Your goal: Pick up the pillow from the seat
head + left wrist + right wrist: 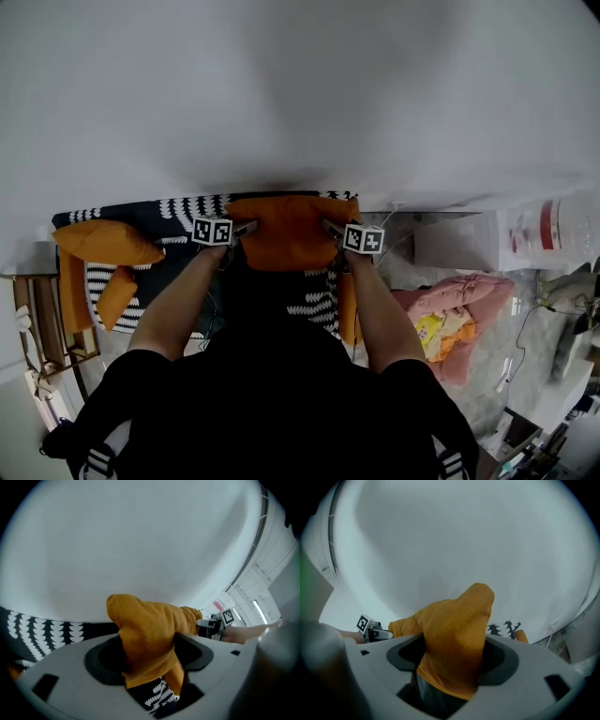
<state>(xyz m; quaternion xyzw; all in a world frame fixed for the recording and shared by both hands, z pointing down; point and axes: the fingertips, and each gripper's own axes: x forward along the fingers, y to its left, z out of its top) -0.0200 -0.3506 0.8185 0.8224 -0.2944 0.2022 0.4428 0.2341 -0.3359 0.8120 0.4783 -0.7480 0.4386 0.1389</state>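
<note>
In the head view, the orange pillow [291, 230] is in the middle of the frame, in front of the white wall [300, 84]. It is lifted a little above the seat with the black and white patterned cover [178, 211]. The left gripper [246, 228] holds its left edge and the right gripper [331, 227] holds its right edge. A second orange pillow [108, 242] lies on the seat at the left. A pink cushion [459, 300] lies on the floor at the lower right.

In the left gripper view, the jaws are closed narrow on a bunched corner of the pillow, in the centre of the frame. The fabric rises up from between them. The patterned cover shows at the lower left and the other gripper at the right.

In the right gripper view, the jaws also pinch a folded corner of the pillow, in the centre. The other gripper shows at the left.
</note>
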